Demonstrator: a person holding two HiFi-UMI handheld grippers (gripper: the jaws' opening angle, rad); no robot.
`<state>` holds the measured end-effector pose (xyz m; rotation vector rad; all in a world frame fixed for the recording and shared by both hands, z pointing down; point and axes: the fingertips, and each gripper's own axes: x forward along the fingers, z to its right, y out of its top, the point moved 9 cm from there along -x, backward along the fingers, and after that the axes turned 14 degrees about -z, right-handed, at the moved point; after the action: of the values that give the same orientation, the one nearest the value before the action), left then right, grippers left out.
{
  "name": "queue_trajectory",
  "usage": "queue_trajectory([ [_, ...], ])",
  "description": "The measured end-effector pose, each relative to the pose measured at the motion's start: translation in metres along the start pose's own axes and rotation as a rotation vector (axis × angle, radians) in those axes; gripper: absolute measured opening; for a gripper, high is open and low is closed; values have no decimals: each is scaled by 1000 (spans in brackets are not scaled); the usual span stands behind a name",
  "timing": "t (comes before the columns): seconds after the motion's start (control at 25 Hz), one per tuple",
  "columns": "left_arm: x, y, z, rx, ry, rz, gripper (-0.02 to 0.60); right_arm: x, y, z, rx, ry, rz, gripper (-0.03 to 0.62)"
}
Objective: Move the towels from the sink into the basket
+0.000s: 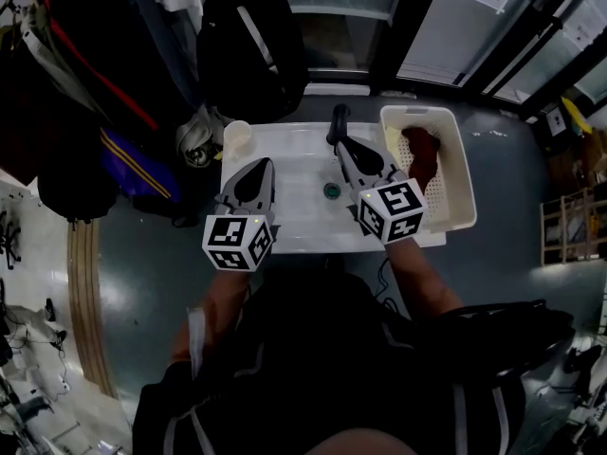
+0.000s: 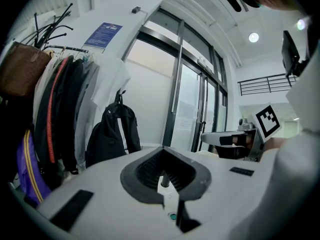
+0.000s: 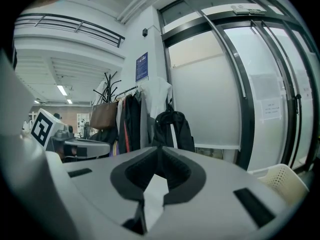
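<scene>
The white sink (image 1: 294, 218) shows its green drain (image 1: 331, 191) and a black faucet (image 1: 338, 123); I see no towel in the basin. To its right stands the white basket (image 1: 457, 167), holding a dark red towel (image 1: 423, 155) and a pale yellow one (image 1: 393, 138). My left gripper (image 1: 263, 165) hovers over the sink's left part, its jaws shut and empty (image 2: 163, 150). My right gripper (image 1: 342, 146) hangs above the drain beside the faucet, also shut with nothing held (image 3: 159, 150). The basket's rim (image 3: 283, 178) shows at the lower right of the right gripper view.
A pale cup (image 1: 237, 136) sits on the sink's back left corner. A coat rack with jackets and bags (image 1: 95, 74) and a black backpack (image 1: 248, 36) stand behind and to the left. Glass doors (image 1: 493, 27) run along the back. Cables lie under the sink front.
</scene>
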<state>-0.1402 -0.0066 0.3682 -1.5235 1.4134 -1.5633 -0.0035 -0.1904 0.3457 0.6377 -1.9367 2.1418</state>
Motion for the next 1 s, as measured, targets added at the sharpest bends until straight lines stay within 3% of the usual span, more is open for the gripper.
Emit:
queue_trajectory([
  [0.24,-8,-1,-14,-31,36,18,6,18,4,-11,-19,60,-6,34],
  [0.4,-25,-8,-38,-60,114,35,6,48,1,-34,-74,144,-40,50],
  [0.76,-81,-48,-101,-150,335,-11,7,151,-37,-113,-207,381,-244,166],
  [1.0,-95,-78,-125,-205,400,-60,8,200,-73,-157,-319,479,-365,195],
])
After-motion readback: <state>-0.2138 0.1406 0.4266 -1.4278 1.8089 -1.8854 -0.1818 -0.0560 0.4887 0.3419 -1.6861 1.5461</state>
